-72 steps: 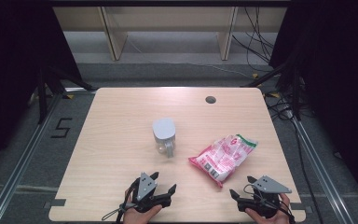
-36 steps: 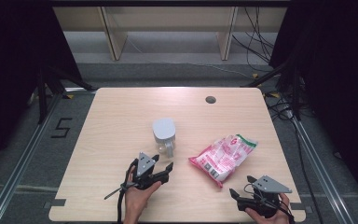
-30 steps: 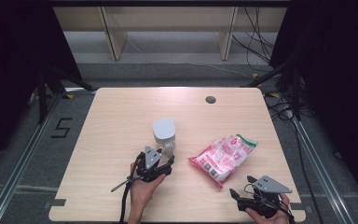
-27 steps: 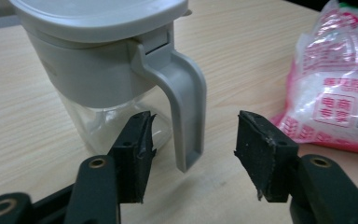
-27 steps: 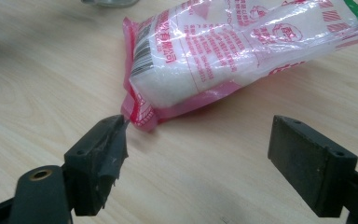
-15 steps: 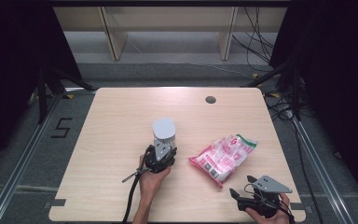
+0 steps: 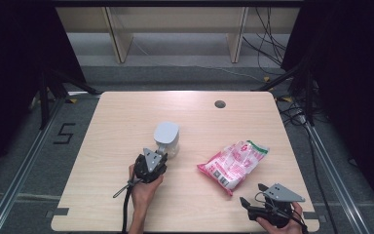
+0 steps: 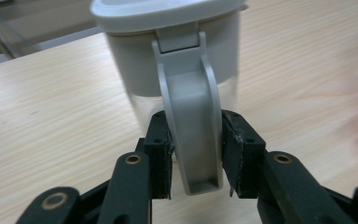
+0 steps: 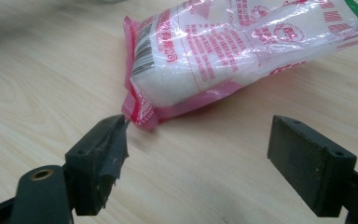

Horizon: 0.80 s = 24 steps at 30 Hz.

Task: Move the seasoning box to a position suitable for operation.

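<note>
A clear plastic jug with grey lid and handle (image 8: pixel 191 116) stands mid-table; the left gripper (image 8: pixel 193 154) pinches that handle, so lifting looks next, kept upright; the right gripper (image 9: pixel 214 158) gapes wide near a pink-and-white sealed bag (image 9: pixel 242 51).
</note>
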Available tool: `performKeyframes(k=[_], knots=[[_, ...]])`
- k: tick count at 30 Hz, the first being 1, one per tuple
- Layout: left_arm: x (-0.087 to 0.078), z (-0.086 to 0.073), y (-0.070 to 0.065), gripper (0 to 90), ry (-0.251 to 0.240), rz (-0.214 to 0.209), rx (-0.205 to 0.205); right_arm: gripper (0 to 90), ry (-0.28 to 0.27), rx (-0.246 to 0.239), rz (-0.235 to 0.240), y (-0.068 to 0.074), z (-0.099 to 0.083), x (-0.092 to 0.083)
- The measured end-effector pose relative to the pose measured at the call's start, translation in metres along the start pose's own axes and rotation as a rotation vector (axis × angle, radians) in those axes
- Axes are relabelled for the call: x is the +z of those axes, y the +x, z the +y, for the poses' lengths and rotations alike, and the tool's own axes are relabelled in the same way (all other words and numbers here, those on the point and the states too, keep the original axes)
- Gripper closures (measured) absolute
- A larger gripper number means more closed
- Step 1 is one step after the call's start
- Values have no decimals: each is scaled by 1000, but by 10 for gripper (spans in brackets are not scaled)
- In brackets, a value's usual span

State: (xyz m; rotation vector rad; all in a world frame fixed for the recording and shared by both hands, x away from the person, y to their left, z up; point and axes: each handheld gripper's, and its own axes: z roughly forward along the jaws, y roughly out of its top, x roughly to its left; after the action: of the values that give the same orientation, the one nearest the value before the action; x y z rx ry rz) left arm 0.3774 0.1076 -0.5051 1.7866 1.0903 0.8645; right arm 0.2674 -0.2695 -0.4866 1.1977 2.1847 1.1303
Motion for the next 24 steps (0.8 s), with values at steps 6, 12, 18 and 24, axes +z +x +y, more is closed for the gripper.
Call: performKeyframes(k=[6,12,18,24], knots=[[7,1,13,652,0,47,-16,207,-3,-7,0,-1,0,0],[13,0,18,656,24,70,-76,207,-1,-5,1,0,0,0],[16,-2,32,677,30,139,-107,212,4,-19,5,-1,-1,0],[15,-4,38,698,16,141,-116,213,-2,-31,1,0,0,0]])
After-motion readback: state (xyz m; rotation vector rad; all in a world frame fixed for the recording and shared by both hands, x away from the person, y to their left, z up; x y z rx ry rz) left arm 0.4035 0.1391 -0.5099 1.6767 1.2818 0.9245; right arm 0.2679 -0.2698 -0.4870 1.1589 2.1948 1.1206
